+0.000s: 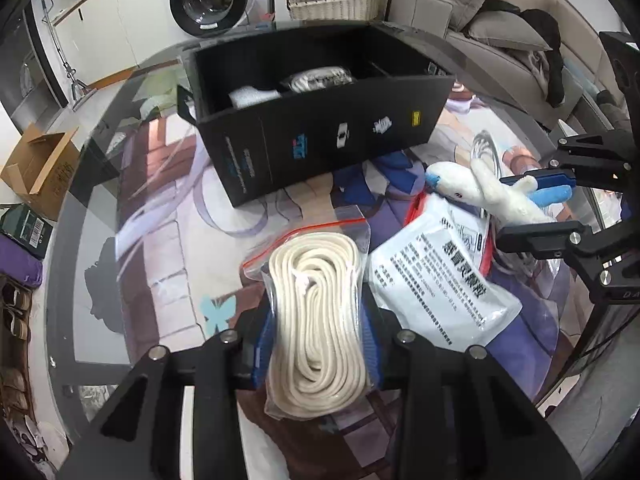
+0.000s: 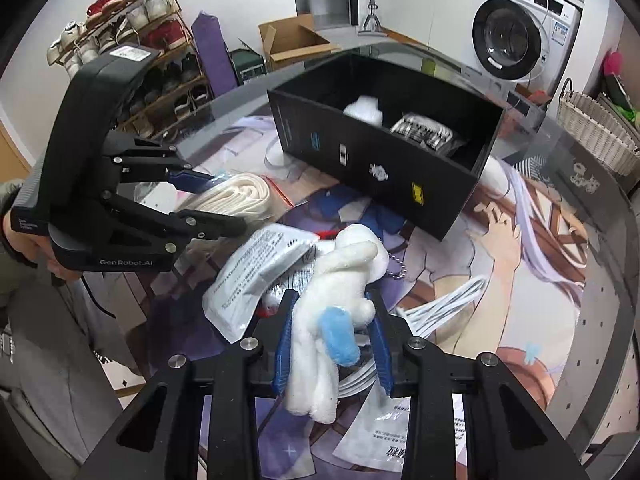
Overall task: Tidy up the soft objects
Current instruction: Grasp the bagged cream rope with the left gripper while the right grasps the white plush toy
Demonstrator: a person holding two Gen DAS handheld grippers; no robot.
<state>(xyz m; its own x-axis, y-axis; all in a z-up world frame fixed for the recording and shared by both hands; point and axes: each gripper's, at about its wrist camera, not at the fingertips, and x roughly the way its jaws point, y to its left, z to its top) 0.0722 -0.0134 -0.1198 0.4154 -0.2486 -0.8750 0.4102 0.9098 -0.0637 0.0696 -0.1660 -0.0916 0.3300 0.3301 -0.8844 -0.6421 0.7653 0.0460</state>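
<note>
On the round glass table (image 1: 96,208), over its printed mat (image 2: 520,248), I have two grippers working and both are closed on something. My left gripper (image 1: 318,316) pinches one clear bag of cream rope (image 1: 316,320) across its middle; the blue pads press in on both sides of the bag. My right gripper (image 2: 332,320) clamps one white plush toy (image 2: 340,292) with blue patches, squeezed between the pads around its body.

I count one black box (image 1: 320,136) standing open behind them, toward the far side of the table. Two things lie inside it: one white bundle (image 2: 362,110) to the left and one striped packet (image 2: 424,132) beside it. What that packet holds I can't make out; it is small and blurred.

Between the two grippers lies one white pouch (image 1: 436,284) with printed text, just beside the rope bag and partly under the toy. A second printed pouch (image 2: 384,432) shows under my right gripper. One bundle of white cable (image 2: 440,304) lies on the mat to the right of the toy.

Off the table I see one washing machine (image 2: 516,36), one woven basket (image 1: 332,2), one open carton (image 1: 40,164) and one shoe rack (image 2: 132,52).
</note>
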